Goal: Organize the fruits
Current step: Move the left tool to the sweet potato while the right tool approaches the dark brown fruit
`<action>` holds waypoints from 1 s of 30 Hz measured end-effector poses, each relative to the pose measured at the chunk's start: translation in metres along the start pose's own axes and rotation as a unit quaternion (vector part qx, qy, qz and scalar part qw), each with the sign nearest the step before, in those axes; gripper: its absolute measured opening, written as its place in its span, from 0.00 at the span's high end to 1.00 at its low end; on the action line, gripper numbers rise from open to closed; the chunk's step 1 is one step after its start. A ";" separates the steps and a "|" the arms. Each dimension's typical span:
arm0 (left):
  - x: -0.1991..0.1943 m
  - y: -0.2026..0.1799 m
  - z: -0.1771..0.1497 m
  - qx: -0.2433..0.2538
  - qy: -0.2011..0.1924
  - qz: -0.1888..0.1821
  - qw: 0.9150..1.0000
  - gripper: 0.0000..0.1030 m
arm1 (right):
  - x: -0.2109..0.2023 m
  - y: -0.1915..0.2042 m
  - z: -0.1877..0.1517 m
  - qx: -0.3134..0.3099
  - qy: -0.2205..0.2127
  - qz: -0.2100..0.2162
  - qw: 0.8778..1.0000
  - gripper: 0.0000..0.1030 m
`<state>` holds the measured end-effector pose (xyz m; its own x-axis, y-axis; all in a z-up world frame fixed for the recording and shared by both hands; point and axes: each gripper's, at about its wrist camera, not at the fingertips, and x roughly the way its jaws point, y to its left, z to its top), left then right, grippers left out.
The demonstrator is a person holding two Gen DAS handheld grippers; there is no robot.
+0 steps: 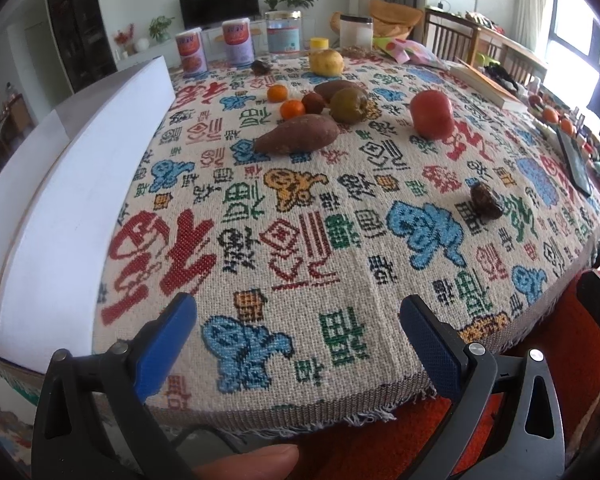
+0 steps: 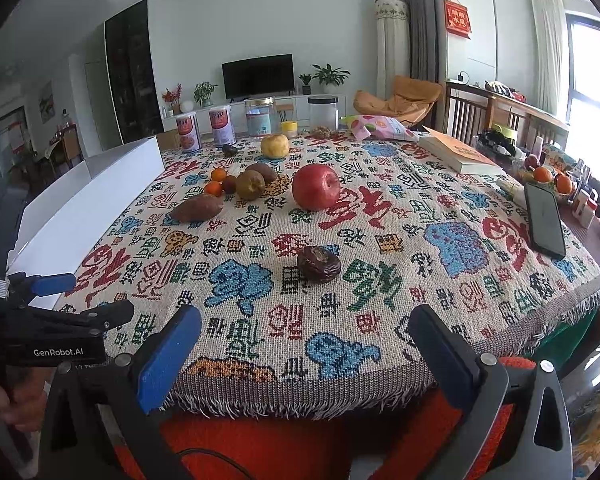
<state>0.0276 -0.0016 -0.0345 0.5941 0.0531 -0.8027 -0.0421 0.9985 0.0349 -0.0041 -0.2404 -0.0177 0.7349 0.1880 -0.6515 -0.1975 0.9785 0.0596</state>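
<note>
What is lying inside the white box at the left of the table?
Nothing can be confirmed. Both wrist views show only the outer wall and raised flap of the white box; its interior is hidden by that wall. All the visible fruit lies on the tablecloth.

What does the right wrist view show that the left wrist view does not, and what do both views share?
Only the right wrist view shows the left gripper from outside, gripped by a hand, and a red wall hanging.

Only the left wrist view shows a fingertip at its bottom edge.

Both show the patterned cloth, red apple, sweet potato, wrinkled date, white box, phone and television. Each gripper, including the right gripper, is open and empty.
</note>
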 end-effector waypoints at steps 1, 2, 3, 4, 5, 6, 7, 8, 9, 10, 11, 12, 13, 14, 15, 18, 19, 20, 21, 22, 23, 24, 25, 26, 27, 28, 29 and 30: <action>0.007 0.002 0.002 -0.003 0.004 0.002 1.000 0.01 | 0.002 -0.001 0.000 0.003 0.004 0.001 1.000 0.00; 0.013 0.004 0.003 -0.006 0.012 0.001 1.000 0.01 | 0.004 -0.003 0.000 0.008 0.009 0.003 1.000 0.00; 0.019 0.006 0.004 -0.009 0.018 -0.002 1.000 0.01 | 0.007 -0.006 0.002 0.015 0.014 0.005 1.000 0.00; 0.026 0.006 0.004 -0.009 0.022 -0.005 1.000 0.01 | 0.011 -0.009 0.003 0.022 0.021 0.007 1.000 0.00; 0.031 0.004 0.004 -0.004 0.027 -0.002 1.000 0.01 | 0.015 -0.012 0.004 0.031 0.028 0.011 0.999 0.00; 0.037 0.002 0.003 0.004 0.030 0.006 1.000 0.01 | 0.019 -0.015 0.006 0.039 0.037 0.016 0.998 0.00; 0.044 0.001 0.002 0.011 0.035 0.013 0.999 0.01 | 0.025 -0.018 0.007 0.047 0.048 0.024 0.997 0.00; 0.050 0.001 0.000 0.011 0.045 0.018 0.999 0.01 | 0.031 -0.022 0.009 0.055 0.059 0.033 0.996 0.00; 0.054 0.005 0.000 -0.001 0.045 0.007 0.999 0.00 | 0.038 -0.024 0.011 0.058 0.071 0.043 0.995 0.00; 0.055 0.010 -0.001 -0.018 0.046 -0.002 0.999 0.00 | 0.047 -0.027 0.013 0.058 0.085 0.053 0.993 0.00; 0.056 0.014 -0.002 -0.028 0.048 -0.010 0.998 0.00 | 0.057 -0.029 0.015 0.055 0.099 0.060 0.992 0.00; 0.056 0.014 -0.002 -0.026 0.047 -0.005 0.999 0.00 | 0.068 -0.032 0.018 0.049 0.112 0.059 0.991 0.00; 0.056 0.014 -0.002 -0.025 0.045 -0.006 0.999 0.00 | 0.081 -0.034 0.021 0.042 0.127 0.053 0.990 0.00; 0.057 0.014 -0.002 -0.025 0.043 -0.006 0.999 0.00 | 0.094 -0.038 0.023 0.041 0.139 0.046 0.988 0.00; 0.057 0.014 -0.003 -0.026 0.041 -0.005 0.999 0.00 | 0.107 -0.043 0.024 0.045 0.152 0.045 0.986 0.00; 0.055 0.012 -0.006 -0.031 0.035 -0.001 0.999 0.00 | 0.132 -0.052 0.023 0.064 0.153 0.036 0.986 0.00; 0.055 0.012 -0.007 -0.031 0.032 -0.001 0.999 0.00 | 0.135 -0.052 0.020 0.066 0.145 0.027 0.987 0.00; 0.055 0.012 -0.008 -0.031 0.028 -0.002 0.999 0.00 | 0.134 -0.050 0.018 0.057 0.131 0.019 0.990 0.00; 0.054 0.012 -0.009 -0.030 0.023 -0.005 0.999 0.00 | 0.134 -0.046 0.017 0.048 0.131 0.016 0.990 0.00; 0.053 0.013 -0.010 -0.027 0.020 -0.006 0.999 0.00 | 0.134 -0.043 0.016 0.038 0.132 0.013 0.990 0.00; 0.053 0.013 -0.009 -0.024 0.021 -0.007 0.999 0.00 | 0.133 -0.040 0.015 0.030 0.132 0.012 0.991 0.00; 0.054 0.014 -0.006 -0.018 0.030 -0.010 0.999 0.00 | 0.133 -0.039 0.014 0.026 0.132 0.010 0.991 0.00; 0.056 0.014 -0.001 -0.009 0.047 -0.016 0.999 0.01 | 0.132 -0.038 0.012 0.022 0.131 0.005 0.991 0.00; 0.059 0.015 0.008 0.000 0.062 -0.027 0.998 0.01 | 0.132 -0.036 0.012 0.016 0.130 0.001 0.991 0.00; 0.060 0.015 0.017 0.013 0.067 -0.041 0.997 0.01 | 0.133 -0.034 0.011 0.007 0.131 -0.004 0.991 0.00; 0.060 0.015 0.029 0.028 0.061 -0.051 0.996 0.01 | 0.134 -0.032 0.010 -0.001 0.131 -0.009 0.991 0.00; 0.058 0.015 0.042 0.045 0.052 -0.053 0.996 0.01 | 0.134 -0.030 0.009 -0.010 0.130 -0.016 0.991 0.00; 0.057 0.013 0.057 0.068 0.041 -0.056 0.995 0.01 | 0.135 -0.028 0.008 -0.017 0.129 -0.021 0.991 0.00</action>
<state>0.1069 0.0151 -0.0455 0.5208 -0.0539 -0.8520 0.1329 0.9910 0.0185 0.1058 -0.2419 -0.1012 0.5536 0.1141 -0.8249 -0.1950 0.9808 0.0049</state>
